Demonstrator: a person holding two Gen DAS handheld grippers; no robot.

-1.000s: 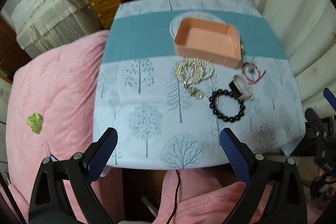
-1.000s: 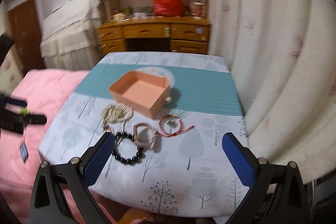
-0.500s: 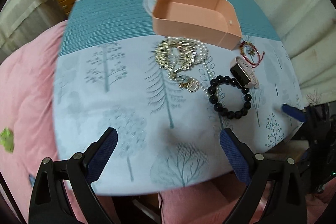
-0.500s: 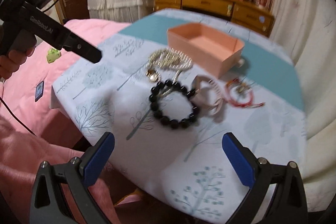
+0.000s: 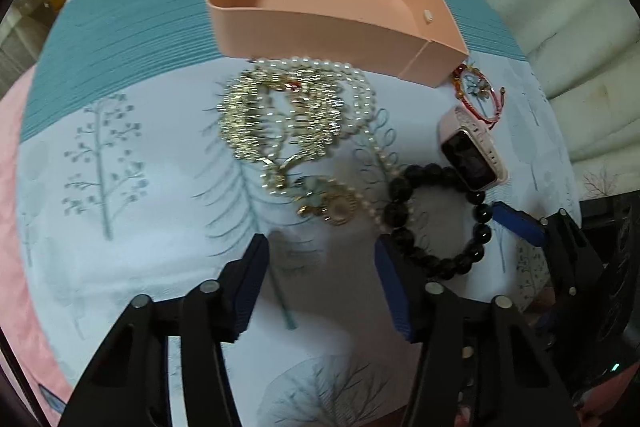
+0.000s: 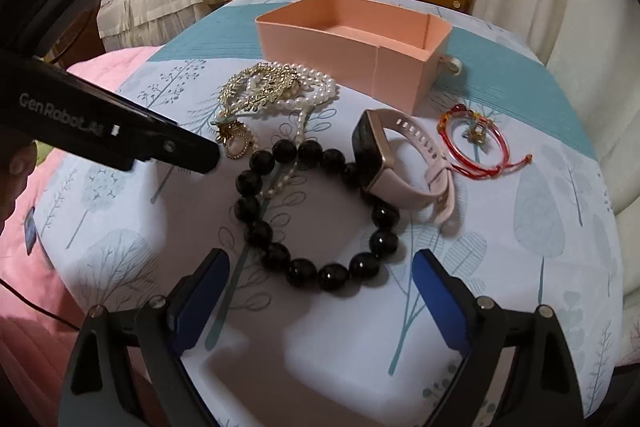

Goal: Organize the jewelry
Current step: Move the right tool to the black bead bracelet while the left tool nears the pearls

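Item count on the counter (image 6: 520, 267): one pink box (image 6: 352, 39), one pearl necklace (image 6: 316, 87), one gold necklace (image 6: 256, 91), one black bead bracelet (image 6: 316, 211), one pink watch (image 6: 396, 163), one red string bracelet (image 6: 476, 143). Hand-held grippers: two.

A: the pink watch (image 6: 394, 163) is covering part of the black bead bracelet (image 6: 316, 211), and the pearl strand (image 6: 280, 183) is slipping under it.

B: yep, and the pink box (image 5: 320, 23) is hiding the red bracelet's (image 5: 478, 95) top edge.
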